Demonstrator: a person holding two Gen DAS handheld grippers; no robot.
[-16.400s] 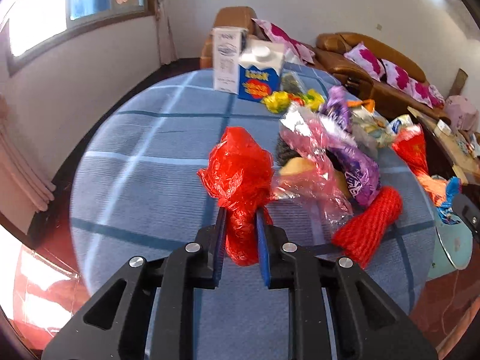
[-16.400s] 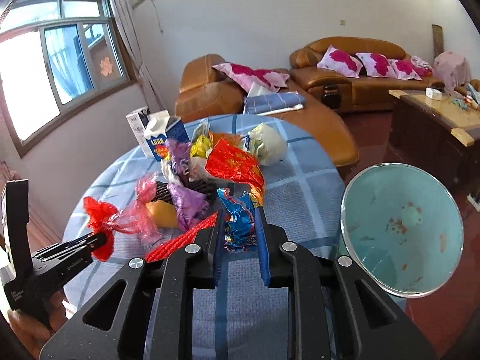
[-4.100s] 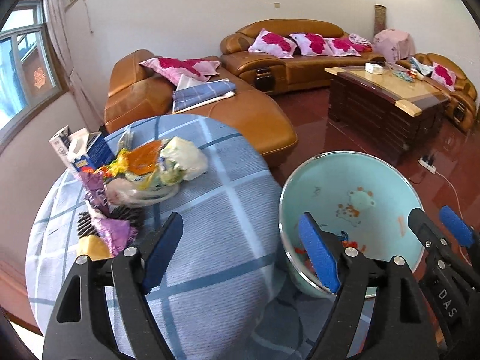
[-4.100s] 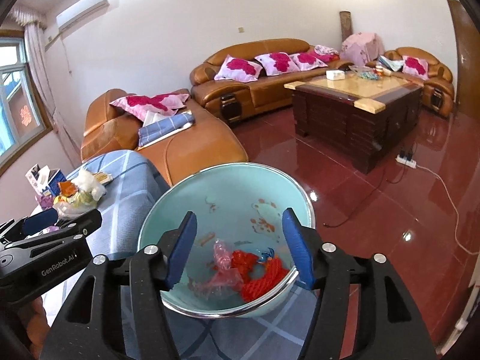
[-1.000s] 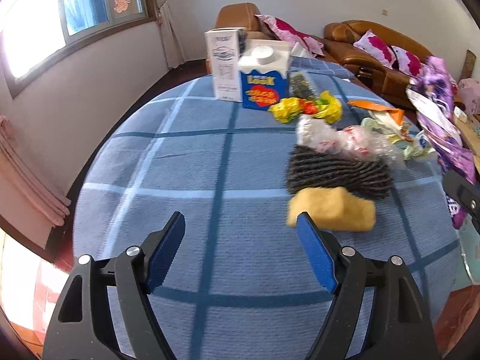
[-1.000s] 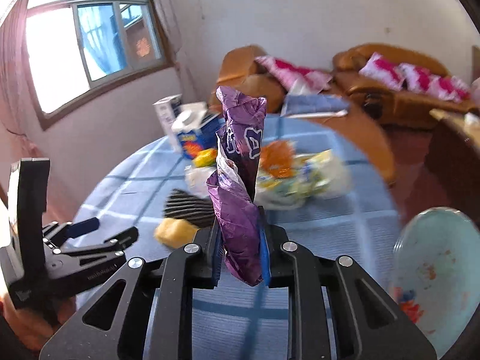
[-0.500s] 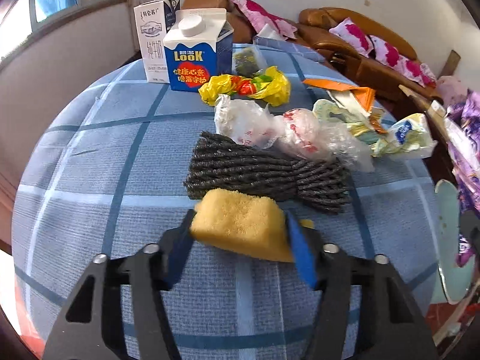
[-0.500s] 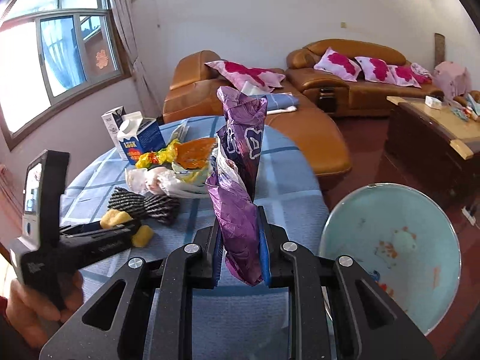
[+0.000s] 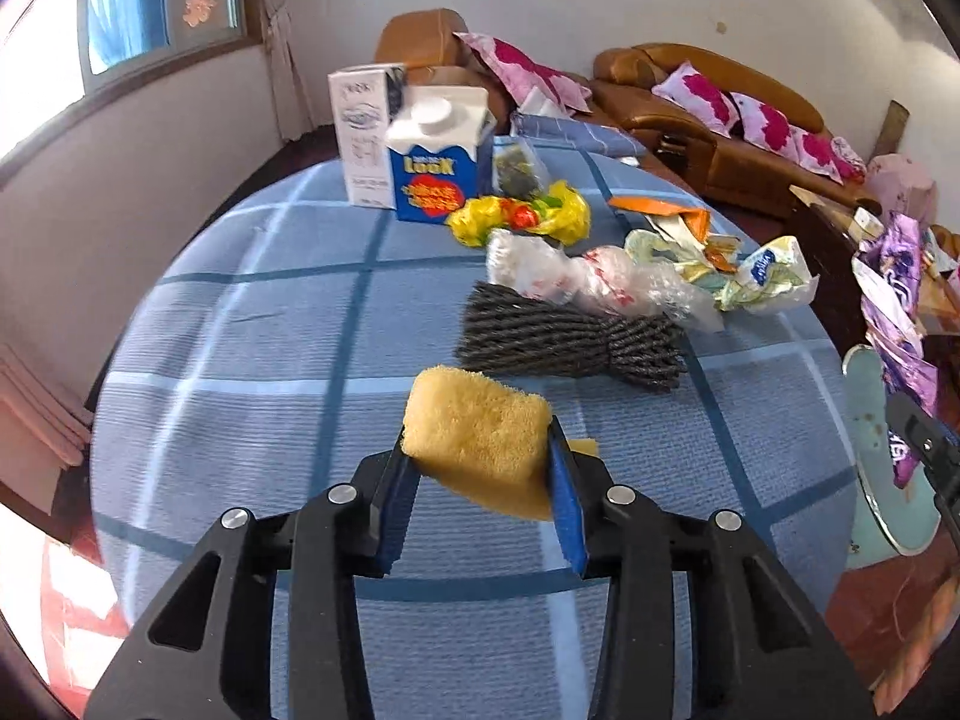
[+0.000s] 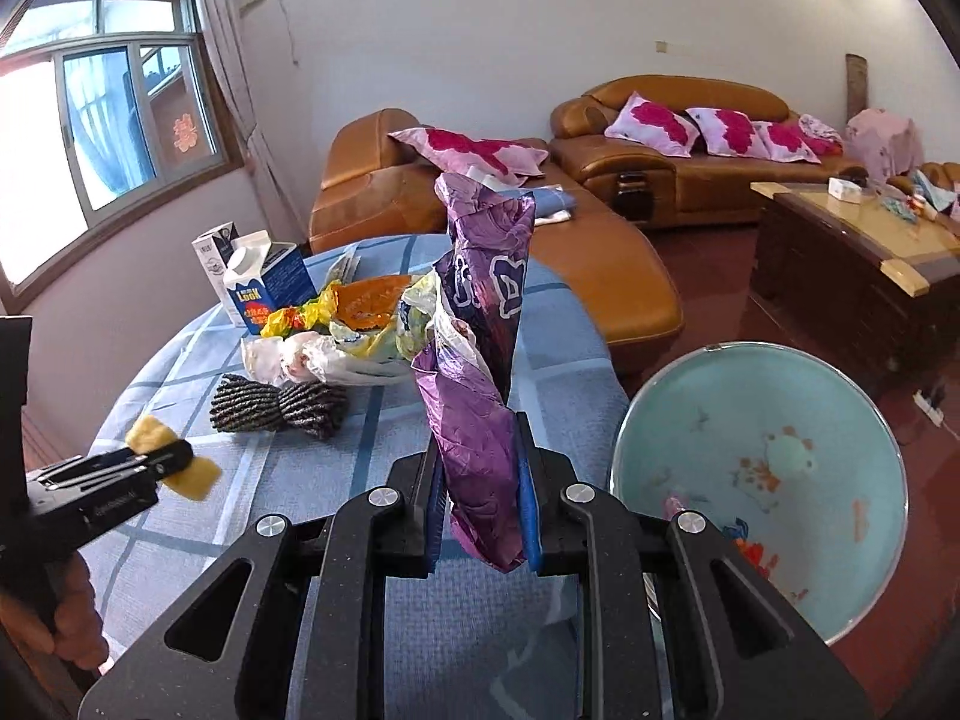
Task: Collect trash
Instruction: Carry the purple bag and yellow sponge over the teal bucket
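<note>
- The left gripper [image 9: 483, 480] is clamped on a yellow rectangular sponge [image 9: 477, 441], held just above the round table covered in a blue checked cloth [image 9: 240, 360]; whether the sponge touches the cloth cannot be told.
- The right gripper [image 10: 480, 495] is clamped on a crumpled purple foil wrapper [image 10: 483, 360], near the table's edge and beside a pale turquoise round basin [image 10: 780, 462].
- Beyond the sponge, a dark grey striped knitted bundle [image 9: 570, 339] lies across the table, and touching its far side is a clear crinkled plastic bag [image 9: 588, 279].
- Farther back sit a yellow crumpled wrapper [image 9: 522, 216], an orange torn packet [image 9: 660, 210] and a white printed bag [image 9: 762, 276].
- At the far rim stand a blue-and-white milk carton with a round cap [image 9: 438, 165] and, touching it, a white upright carton [image 9: 363, 132] (both upright).
- Brown leather sofas with pink flowered cushions [image 10: 690, 120] and a dark wooden coffee table [image 10: 852, 258] fill the room behind.
- From the right wrist camera the wrapper hides part of the litter pile, and the gripper's body covers the basin's near-left rim.
- A few small red and pink scraps in the basin are too small to identify.
- From the left wrist camera the basin is seen edge-on at the right, the wrapper partly in front of it.
- The wrapper's long axis runs upright, its twisted top pointing up and away from the fingers.
- The sponge's long axis spans across the gap between the fingers, roughly level.
</note>
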